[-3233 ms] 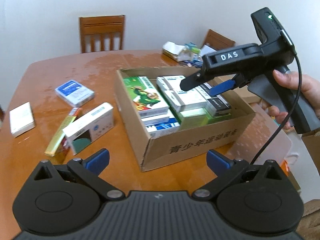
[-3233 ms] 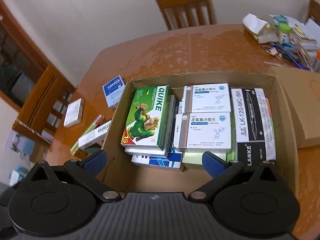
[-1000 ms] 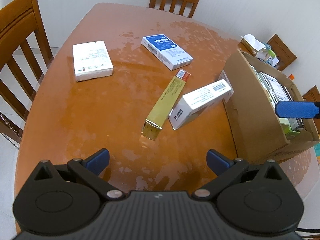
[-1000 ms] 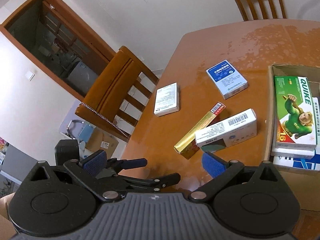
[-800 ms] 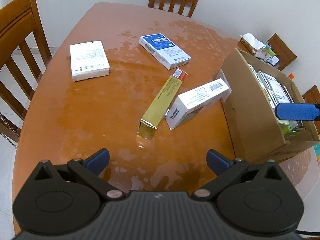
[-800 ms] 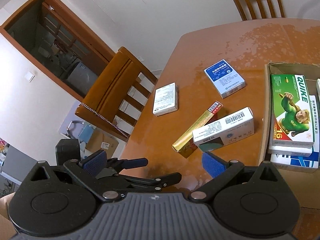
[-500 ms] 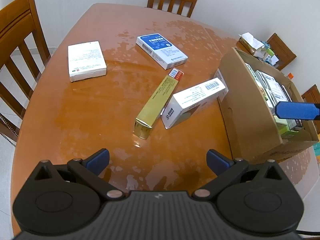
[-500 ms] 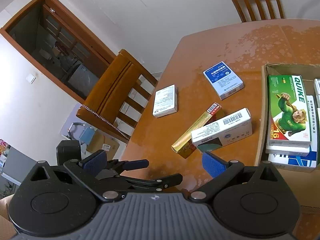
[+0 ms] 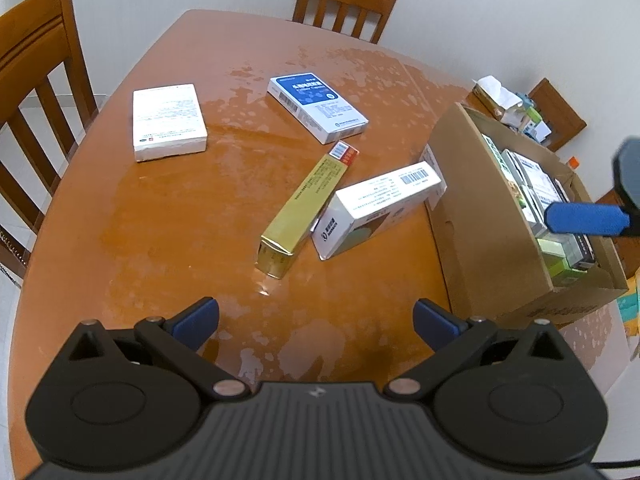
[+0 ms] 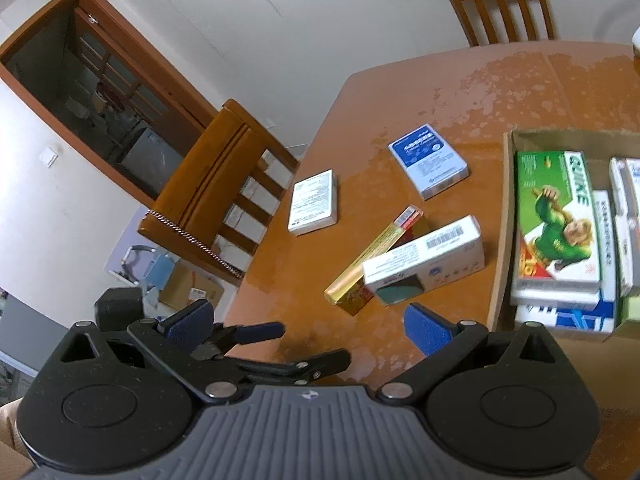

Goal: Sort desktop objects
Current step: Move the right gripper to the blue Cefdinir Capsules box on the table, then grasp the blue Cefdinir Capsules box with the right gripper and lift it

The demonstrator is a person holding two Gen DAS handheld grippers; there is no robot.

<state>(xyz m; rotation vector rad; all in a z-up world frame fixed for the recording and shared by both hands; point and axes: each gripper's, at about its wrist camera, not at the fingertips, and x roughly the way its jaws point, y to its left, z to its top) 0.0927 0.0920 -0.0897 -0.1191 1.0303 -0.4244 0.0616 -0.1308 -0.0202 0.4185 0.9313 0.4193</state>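
Observation:
Several loose boxes lie on the orange table: a white box (image 9: 170, 120), a blue-and-white box (image 9: 318, 106), a long gold box (image 9: 308, 204) and a white barcode box (image 9: 376, 208) leaning on the gold one. An open cardboard carton (image 9: 480, 216) at the right holds several packed boxes, among them a green QUIKE box (image 10: 556, 216). My left gripper (image 9: 316, 320) is open and empty, above the table's near edge, short of the gold box. My right gripper (image 10: 308, 326) is open and empty beside the carton (image 10: 498, 240); one of its blue pads (image 9: 584, 218) shows over the carton.
Wooden chairs stand at the table's left side (image 9: 36, 72) and far end (image 9: 344, 0). Clutter with tissues (image 9: 496, 92) sits behind the carton. In the right wrist view my left gripper (image 10: 316, 342) is low at the left, by a chair (image 10: 216, 184).
Both grippers have swung away from the carton toward the loose boxes. Over the last second the left gripper edged a little closer to the gold and barcode boxes. Both stay open.

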